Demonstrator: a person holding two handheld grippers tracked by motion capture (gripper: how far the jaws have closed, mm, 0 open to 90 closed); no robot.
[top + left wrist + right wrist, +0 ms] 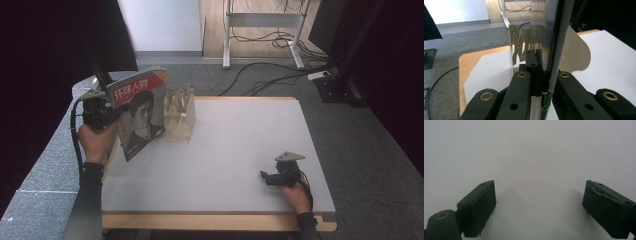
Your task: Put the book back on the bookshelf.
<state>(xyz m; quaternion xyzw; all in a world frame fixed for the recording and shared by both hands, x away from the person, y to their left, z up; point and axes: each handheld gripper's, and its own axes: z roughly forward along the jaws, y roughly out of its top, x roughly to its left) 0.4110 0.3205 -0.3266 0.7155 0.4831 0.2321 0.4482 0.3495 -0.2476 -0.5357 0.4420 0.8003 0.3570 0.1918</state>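
magazine (pixel 141 112) between left gripper (pixel 111 114) jaws (clamped)

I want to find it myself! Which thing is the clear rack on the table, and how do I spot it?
Look at the white table, at its far left corner. Beside the magazine that the left gripper holds upright stands the rack. It is see-through with upright dividers, while the magazine is flat paper with a printed red-topped cover.

Magazine (pixel 139 113): upright in the left gripper (pixel 107 116), over the table's (pixel 240 150) left edge. Rack (pixel 180 116): on the table, just right of the magazine, beyond the gripper. Right gripper (pixel 265 177): on the table's near right part, well apart.
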